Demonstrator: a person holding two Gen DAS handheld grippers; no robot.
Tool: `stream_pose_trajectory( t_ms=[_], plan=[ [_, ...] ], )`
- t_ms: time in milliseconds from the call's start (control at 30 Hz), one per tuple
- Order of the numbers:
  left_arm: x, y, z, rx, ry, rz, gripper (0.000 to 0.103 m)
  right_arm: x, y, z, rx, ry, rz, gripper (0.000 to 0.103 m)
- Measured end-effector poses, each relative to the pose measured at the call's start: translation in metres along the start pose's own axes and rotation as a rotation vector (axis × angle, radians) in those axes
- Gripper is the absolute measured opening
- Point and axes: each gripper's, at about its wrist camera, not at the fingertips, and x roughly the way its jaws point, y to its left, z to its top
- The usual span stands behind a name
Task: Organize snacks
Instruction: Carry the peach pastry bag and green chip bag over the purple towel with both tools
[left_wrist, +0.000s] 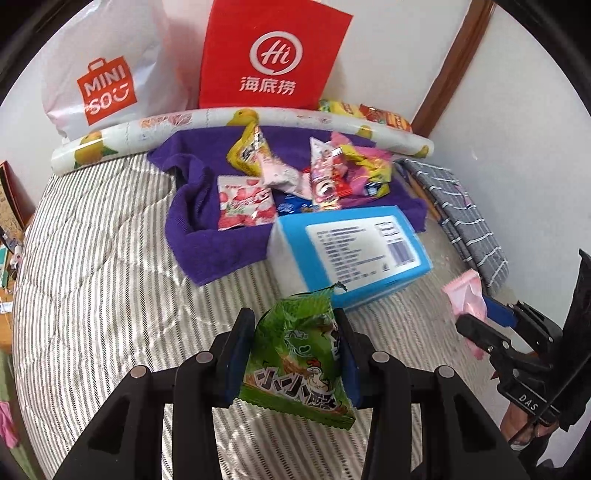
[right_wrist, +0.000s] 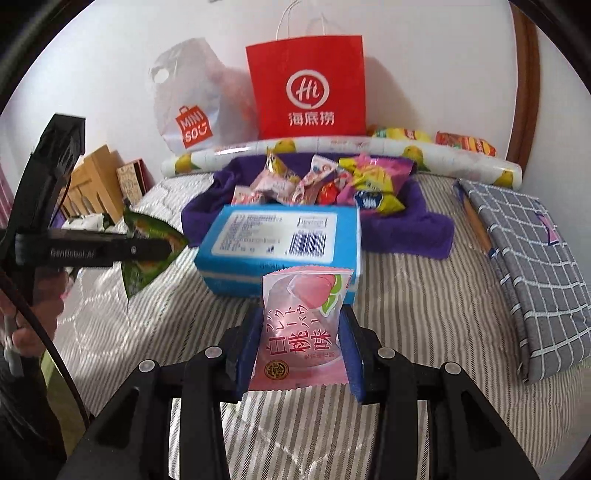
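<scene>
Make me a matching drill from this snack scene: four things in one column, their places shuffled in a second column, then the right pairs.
1. green snack packet
2. pink peach packet
3. blue box
4. red paper bag

A. standing against the wall
B. clamped in the right gripper
C. lying on the striped bedding, in front of the purple towel
D. clamped in the left gripper

Pairs: 1-D, 2-B, 3-C, 4-A

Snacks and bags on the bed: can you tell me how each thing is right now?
green snack packet: clamped in left gripper, lifted.
pink peach packet: clamped in right gripper, lifted.
blue box: closed, lying flat.
red paper bag: upright by the wall.
purple towel: rumpled, snacks piled on it.
</scene>
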Motion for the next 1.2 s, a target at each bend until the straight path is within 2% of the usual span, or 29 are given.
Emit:
stream_pose_trajectory(
  t_ms=[433,600,1200],
  plan=[
    [-0.006,-0.034,0.041,0.013,-0.018,-0.068,0.04,-0.006,-0.009,0.056,0.044,-0.072,-0.004,0.041],
    [-0.006,-0.038,0.063,0.021,-0.032,-0.07,0.04,0.0,-0.016,0.076,0.05,-0.09,-0.013,0.041],
    [0.023,0.0,0.145,-0.049,-0.047,-0.052,0.04,0.059,-0.042,0.145,0.096,-0.104,-0.027,0.041]
  ],
)
